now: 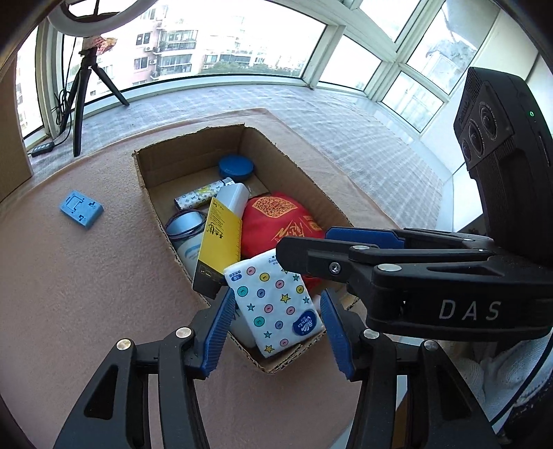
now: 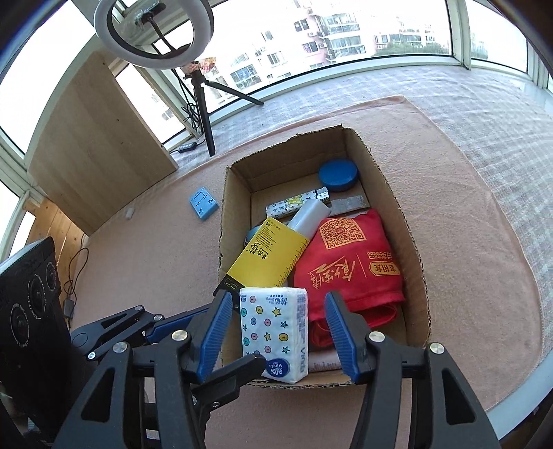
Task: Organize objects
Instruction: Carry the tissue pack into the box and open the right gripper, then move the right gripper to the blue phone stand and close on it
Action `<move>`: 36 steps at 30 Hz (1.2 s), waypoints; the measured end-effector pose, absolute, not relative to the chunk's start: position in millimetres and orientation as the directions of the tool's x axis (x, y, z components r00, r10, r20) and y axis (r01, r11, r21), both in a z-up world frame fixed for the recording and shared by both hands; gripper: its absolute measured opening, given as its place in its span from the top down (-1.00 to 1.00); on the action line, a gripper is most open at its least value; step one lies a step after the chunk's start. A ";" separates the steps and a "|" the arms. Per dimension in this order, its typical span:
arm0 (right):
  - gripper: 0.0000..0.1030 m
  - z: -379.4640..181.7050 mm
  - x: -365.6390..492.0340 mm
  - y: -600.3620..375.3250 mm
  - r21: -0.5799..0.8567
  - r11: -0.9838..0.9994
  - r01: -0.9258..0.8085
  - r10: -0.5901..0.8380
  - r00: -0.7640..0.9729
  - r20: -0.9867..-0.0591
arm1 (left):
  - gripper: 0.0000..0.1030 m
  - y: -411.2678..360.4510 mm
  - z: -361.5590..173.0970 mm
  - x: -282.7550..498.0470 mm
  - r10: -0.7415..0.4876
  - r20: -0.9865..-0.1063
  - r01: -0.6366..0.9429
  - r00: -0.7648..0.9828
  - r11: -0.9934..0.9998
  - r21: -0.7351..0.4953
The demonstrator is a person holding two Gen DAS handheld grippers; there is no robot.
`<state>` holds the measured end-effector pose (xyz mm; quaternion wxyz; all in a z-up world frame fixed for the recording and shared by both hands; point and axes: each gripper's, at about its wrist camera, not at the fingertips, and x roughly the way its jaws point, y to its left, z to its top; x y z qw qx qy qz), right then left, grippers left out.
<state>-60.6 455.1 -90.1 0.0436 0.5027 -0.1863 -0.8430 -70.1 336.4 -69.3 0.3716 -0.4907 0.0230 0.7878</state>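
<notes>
An open cardboard box (image 1: 297, 165) (image 2: 387, 179) sits on a pink mat. It holds a white tissue pack with coloured dots and stars (image 1: 273, 304) (image 2: 274, 328), a red cloth bag (image 1: 276, 221) (image 2: 349, 266), a yellow-and-black carton (image 1: 219, 241) (image 2: 266, 259), a blue round lid (image 1: 235, 167) (image 2: 338, 174), a patterned lighter (image 1: 200, 194) (image 2: 293, 203) and a white bottle (image 1: 235, 197). My left gripper (image 1: 276, 328) is open, its fingers either side of the tissue pack. My right gripper (image 2: 276, 335) is open, also astride the pack. The right gripper crosses the left view (image 1: 345, 248).
A small blue plastic part (image 1: 81, 208) (image 2: 203, 203) lies on the mat left of the box. A ring light on a tripod (image 2: 153, 31) (image 1: 83, 103) stands at the back left by the windows. A wooden panel (image 2: 100, 152) stands at the left.
</notes>
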 end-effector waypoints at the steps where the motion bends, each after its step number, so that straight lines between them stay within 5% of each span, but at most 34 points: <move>1: -0.02 -90.0 -60.7 454.5 0.360 -0.926 -0.114 -0.262 -0.491 -0.831 | -0.07 332.7 -69.4 -71.4 0.563 -0.790 -0.603 -0.245 -0.726 -0.330; 24: -0.03 -78.7 -91.4 367.1 0.409 -0.912 0.016 -0.356 -0.523 -0.774 | -0.08 163.8 -75.1 -75.6 0.459 -0.806 -0.346 -0.373 -0.875 -0.338; 36: -0.03 -91.3 -176.5 304.6 0.380 -0.921 0.092 -0.379 -0.449 -0.809 | -0.08 54.2 -84.6 -74.0 0.377 -0.814 -0.160 -0.442 -0.926 -0.342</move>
